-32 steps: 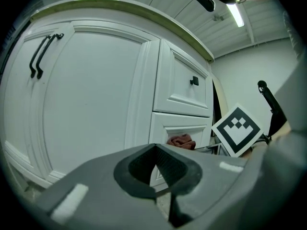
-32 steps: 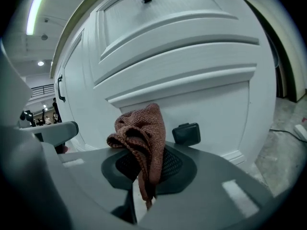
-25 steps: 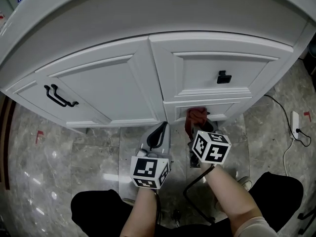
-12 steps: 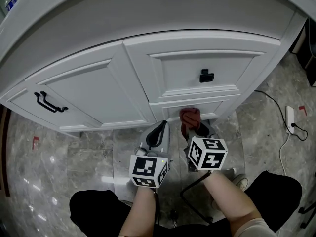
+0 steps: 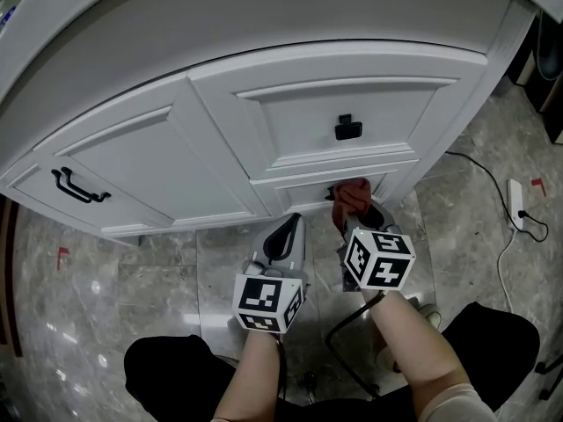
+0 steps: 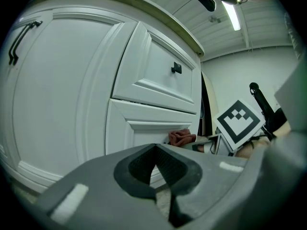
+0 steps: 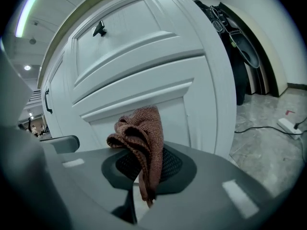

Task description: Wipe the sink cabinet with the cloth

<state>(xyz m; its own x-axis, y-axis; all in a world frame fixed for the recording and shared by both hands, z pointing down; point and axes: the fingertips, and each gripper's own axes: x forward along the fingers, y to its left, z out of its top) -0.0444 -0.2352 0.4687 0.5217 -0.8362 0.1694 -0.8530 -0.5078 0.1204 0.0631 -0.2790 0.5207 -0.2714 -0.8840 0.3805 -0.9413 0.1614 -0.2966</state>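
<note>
cloth (image 7: pixel 142 137) — clamped in right gripper (image 7: pixel 140 172), by sink cabinet (image 5: pixel 264 134) | left gripper (image 6: pixel 156 169) closed, empty

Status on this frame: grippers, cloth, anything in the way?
Left gripper shut, empty. Right gripper shut on cloth. Cloth up at the sink cabinet, lower drawer front. Nothing in the way.

The right gripper (image 5: pixel 355 209) has slid the cloth (image 5: pixel 353 192) rightward along the lower drawer (image 5: pixel 302 192).

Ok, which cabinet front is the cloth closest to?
The narrow lower drawer front, directly under the upper drawer with the small black pull; the right gripper holds the cloth by it.
</note>
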